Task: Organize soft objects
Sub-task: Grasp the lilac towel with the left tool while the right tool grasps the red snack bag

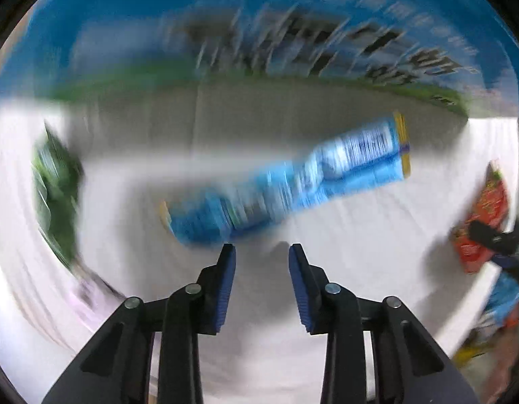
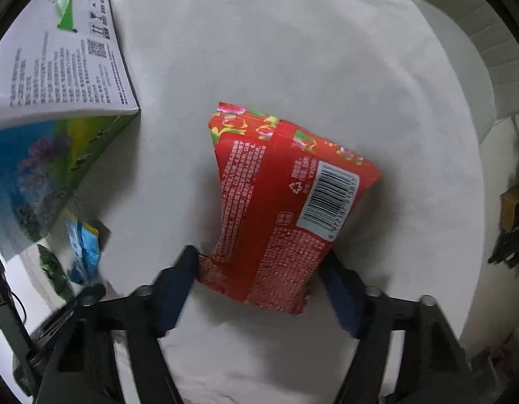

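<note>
My right gripper (image 2: 259, 266) is shut on a red snack packet (image 2: 279, 202), its blue pads pressing the packet's near end on both sides, above the white cloth. The red packet also shows at the right edge of the left wrist view (image 1: 481, 222). My left gripper (image 1: 262, 252) is open and empty. A blue packet (image 1: 293, 178) with yellow ends lies on the cloth just beyond its fingertips, blurred by motion. It also shows in the right wrist view (image 2: 86, 245) at lower left.
A large printed cardboard box (image 2: 57, 77) stands on its side at the left; its blue face (image 1: 259, 17) fills the top of the left wrist view. A green packet (image 1: 54, 188) lies left. The white cloth (image 2: 293, 50) covers the table.
</note>
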`<act>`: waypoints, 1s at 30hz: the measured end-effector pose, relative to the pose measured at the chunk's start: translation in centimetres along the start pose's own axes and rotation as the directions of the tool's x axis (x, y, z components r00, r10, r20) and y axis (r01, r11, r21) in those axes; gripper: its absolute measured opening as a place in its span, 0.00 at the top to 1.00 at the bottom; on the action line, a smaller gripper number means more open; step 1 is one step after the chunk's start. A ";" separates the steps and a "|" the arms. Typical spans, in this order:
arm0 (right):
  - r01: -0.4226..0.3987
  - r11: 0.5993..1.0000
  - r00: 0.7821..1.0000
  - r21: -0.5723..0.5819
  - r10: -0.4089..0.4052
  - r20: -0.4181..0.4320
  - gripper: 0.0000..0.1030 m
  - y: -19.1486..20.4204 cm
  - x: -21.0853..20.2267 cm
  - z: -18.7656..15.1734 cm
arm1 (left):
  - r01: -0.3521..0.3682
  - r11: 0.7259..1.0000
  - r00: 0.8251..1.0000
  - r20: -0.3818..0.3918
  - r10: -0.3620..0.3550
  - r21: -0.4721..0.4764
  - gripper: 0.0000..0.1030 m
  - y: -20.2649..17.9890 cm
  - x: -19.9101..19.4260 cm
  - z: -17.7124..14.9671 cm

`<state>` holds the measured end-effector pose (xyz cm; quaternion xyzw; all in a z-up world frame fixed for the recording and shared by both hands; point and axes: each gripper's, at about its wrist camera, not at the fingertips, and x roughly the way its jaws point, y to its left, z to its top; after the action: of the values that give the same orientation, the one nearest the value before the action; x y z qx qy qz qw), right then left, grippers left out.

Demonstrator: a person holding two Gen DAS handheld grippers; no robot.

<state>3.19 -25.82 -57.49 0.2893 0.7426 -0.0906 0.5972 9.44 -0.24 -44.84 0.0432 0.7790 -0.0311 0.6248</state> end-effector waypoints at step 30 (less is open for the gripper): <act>0.098 0.925 0.988 -0.367 -0.135 -0.077 0.49 8.0 0.6 -3.1 | 0.170 0.774 0.982 0.040 -0.184 -0.609 0.42 15.8 -0.7 -8.3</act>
<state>4.83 -17.65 -55.58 0.1337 0.7916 0.0271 0.5956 3.23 16.28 -42.28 -0.2337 0.7545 0.1637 0.5910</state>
